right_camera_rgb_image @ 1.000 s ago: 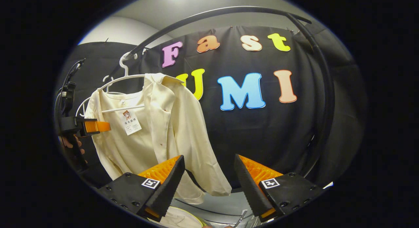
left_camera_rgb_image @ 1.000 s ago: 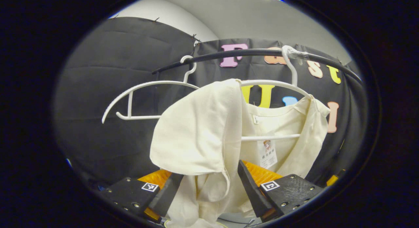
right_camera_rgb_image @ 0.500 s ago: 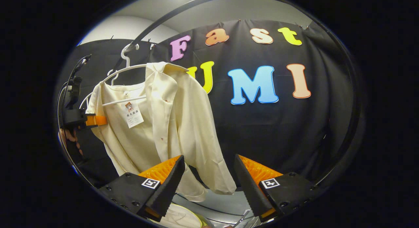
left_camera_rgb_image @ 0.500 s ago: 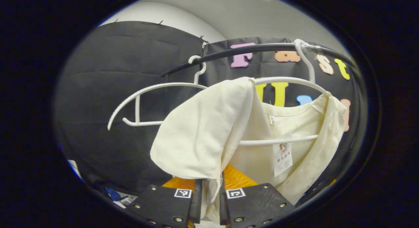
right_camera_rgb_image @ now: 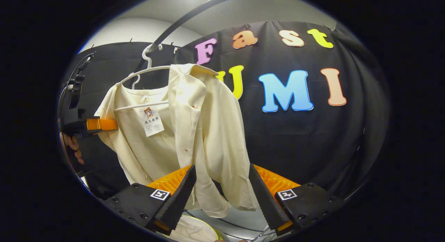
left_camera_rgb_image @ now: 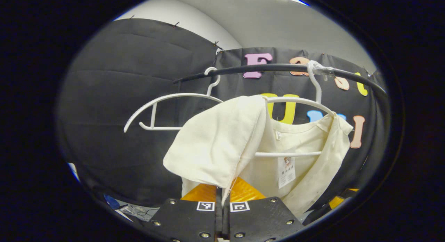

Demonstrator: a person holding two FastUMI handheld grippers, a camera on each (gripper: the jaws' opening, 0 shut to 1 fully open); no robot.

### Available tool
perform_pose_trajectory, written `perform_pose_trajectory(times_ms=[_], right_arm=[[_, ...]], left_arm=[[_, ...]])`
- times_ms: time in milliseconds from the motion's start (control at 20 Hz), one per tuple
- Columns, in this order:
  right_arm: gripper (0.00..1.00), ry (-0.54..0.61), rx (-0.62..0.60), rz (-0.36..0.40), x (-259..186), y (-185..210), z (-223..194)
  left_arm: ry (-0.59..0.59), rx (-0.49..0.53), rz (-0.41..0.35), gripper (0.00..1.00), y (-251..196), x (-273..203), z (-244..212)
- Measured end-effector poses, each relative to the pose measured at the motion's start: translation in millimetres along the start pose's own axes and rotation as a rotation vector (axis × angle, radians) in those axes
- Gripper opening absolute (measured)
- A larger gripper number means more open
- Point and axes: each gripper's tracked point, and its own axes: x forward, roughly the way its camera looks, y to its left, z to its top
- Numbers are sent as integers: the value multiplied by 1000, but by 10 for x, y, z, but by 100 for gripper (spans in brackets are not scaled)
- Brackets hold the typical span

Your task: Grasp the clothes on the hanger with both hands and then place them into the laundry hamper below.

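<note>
Your left gripper (left_camera_rgb_image: 222,203) is pinched closed on one sleeve of the cream shirt (right_camera_rgb_image: 180,130), anchoring that side. Your right gripper (right_camera_rgb_image: 222,190) gapes wide around the other sleeve, unclamped. The shirt hangs on its white hanger (left_camera_rgb_image: 295,103); a hamper rim seems visible below.

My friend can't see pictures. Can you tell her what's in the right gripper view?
A cream shirt hangs on a white hanger, its sleeve dangling between the open orange fingers of the right gripper. At the far left, the left gripper pinches the shirt's other side.
</note>
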Motion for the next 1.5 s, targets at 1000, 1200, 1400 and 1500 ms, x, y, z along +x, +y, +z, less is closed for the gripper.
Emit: perform_pose_trajectory(times_ms=[1000, 1200, 1400, 1500], right_arm=[[96, -131, -33, -65, 690, 1094, 716], [97, -143, -99, -112, 693, 1107, 720], [98, -159, -135, -174, 847, 984, 781], [87, -170, -171, -204, 901, 878, 813]], left_arm=[[27, -98, -269, 0, -5, -412, 234], [30, -96, -296, 1, 26, -455, 268], [42, -76, -306, 1, 43, -392, 241], [45, -67, -309, 1, 81, -382, 230]])
